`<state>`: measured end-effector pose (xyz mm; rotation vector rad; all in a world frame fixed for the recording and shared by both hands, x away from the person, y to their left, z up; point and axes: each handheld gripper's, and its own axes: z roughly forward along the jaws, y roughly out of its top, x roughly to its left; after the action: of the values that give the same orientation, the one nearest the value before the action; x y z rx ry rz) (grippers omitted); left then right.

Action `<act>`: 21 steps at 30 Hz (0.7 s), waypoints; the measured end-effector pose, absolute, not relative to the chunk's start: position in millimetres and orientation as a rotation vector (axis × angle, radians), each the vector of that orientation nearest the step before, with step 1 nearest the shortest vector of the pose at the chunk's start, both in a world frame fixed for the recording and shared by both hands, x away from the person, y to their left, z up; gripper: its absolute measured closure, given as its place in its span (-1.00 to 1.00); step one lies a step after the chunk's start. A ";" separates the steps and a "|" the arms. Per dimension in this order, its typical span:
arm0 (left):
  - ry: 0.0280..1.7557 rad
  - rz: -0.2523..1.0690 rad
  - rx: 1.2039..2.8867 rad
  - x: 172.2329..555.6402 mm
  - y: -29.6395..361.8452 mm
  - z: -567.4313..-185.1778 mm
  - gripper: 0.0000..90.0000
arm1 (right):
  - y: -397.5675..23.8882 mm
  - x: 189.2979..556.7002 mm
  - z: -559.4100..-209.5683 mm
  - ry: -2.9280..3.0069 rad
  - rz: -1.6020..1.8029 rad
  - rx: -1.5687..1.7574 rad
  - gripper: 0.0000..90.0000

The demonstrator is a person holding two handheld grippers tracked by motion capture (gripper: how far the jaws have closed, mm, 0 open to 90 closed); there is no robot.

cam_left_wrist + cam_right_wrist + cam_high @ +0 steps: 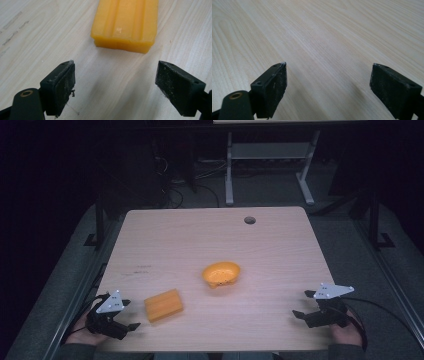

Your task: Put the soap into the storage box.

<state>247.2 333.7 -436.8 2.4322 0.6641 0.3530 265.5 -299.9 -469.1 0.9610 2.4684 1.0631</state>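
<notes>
A yellow-orange ridged block (163, 305) lies flat on the wooden table (210, 240) at the front left. An orange bowl (221, 273) with small holes sits near the middle. My left gripper (129, 315) stands open just left of the block, low over the table. Seen along its jaws in the left gripper view, the block (125, 23) lies ahead, a short gap beyond the left gripper (115, 71), with nothing between the jaws. My right gripper (302, 304) is open at the front right, far from both objects. Bare wood lies ahead of the right gripper (328, 71).
A round cable hole (249, 220) sits near the table's far edge. Faint dark marks (136, 269) streak the left part of the top. Beyond the table stand desk legs (229, 175) and cables on a dark floor.
</notes>
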 end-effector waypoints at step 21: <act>0.610 0.374 2.446 246.9 318.5 -427.4 -0.65 | -296.0 262.7 -465.8 2.464 1.072 0.932 -0.70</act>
<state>246.9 318.5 -427.4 2.4463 0.6105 0.3739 262.7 -296.0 -465.8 0.9320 2.4638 1.0720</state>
